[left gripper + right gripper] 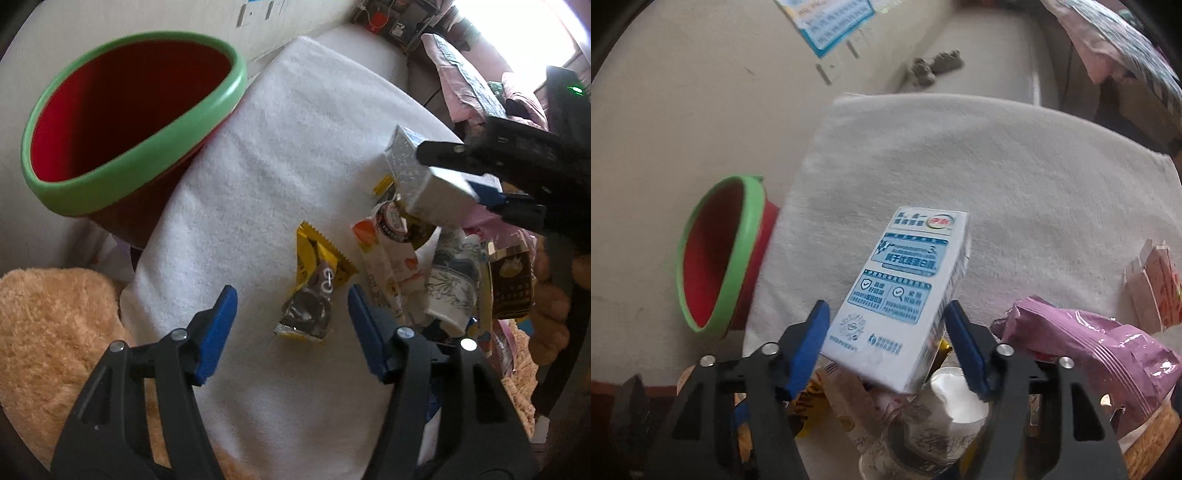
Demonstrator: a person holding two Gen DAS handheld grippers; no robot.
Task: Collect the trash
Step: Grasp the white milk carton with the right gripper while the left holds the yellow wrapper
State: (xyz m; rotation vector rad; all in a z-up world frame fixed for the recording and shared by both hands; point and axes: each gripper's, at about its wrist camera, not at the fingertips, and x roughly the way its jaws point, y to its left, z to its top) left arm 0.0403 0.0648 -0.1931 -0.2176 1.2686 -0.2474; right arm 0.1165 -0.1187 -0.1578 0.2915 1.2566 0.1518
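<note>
Left gripper (291, 314): spread, hovering over a yellow snack wrapper (314, 284) on the white towel (280, 147).
Right gripper (884, 341): pinching a milk carton (905, 291) (lifted above the litter).
Bin (129, 122): red, green-rimmed, beyond the towel's edge.

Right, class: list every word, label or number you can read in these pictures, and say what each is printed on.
"eo": partial letters on the yellow and brown snack wrapper.
White and blue milk carton: Chinese print and a red round logo, too blurred to read.
Blue wall notice: too small to read.
Other wrappers: unreadable.
</note>
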